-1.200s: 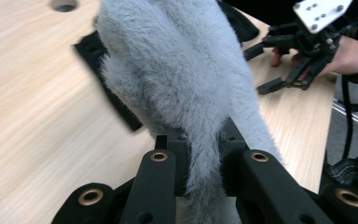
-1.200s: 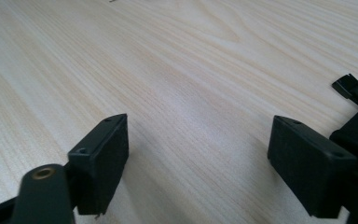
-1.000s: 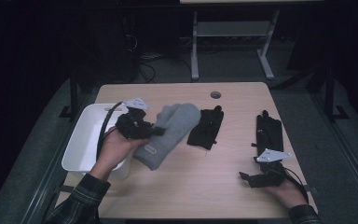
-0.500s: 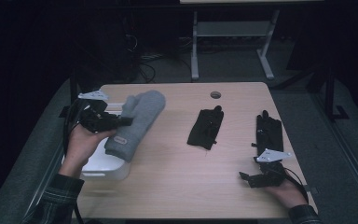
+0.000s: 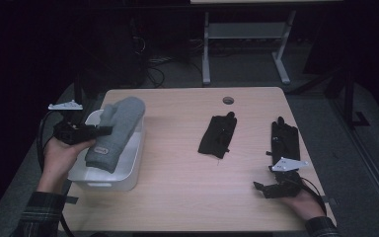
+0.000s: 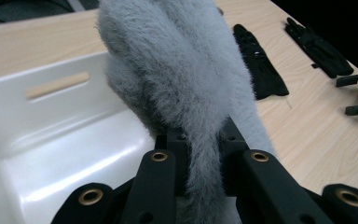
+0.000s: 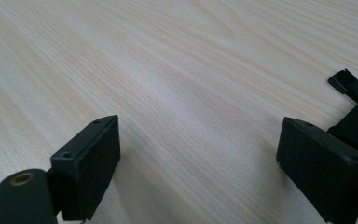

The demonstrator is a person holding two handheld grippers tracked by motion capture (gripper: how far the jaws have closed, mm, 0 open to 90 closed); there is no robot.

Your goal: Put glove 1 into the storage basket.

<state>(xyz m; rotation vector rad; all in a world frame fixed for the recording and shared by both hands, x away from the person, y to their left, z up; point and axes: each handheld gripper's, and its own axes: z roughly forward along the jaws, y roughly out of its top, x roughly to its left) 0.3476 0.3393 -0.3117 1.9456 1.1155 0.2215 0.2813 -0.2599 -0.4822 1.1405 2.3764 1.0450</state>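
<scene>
The left hand-held gripper (image 5: 98, 132) is clamped on the grey fleece mitten (image 5: 114, 133), its jaws pinched narrow around the cuff end, so that the mitten stands out ahead of the jaws and hangs above the white bin (image 5: 128, 170) — not yet resting inside it. In the left gripper view the fabric (image 6: 186, 93) bunches between the black jaws, with the bin's inner wall (image 6: 51, 121) below and to the left of them. The right hand-held gripper (image 5: 269, 186) rests on the tabletop (image 5: 187, 197) with its jaws wide and nothing between them; one black glove (image 5: 284, 140) lies just ahead of it, another black glove (image 5: 218, 136) farther off toward the left gripper. The likely trouble lies in the release: the mitten's far end reaches past the bin's rim, so letting go here could leave it draped over the edge or sliding out onto the tabletop. The fleece might also cling to the pads — dragging back out as the jaws withdraw.
</scene>
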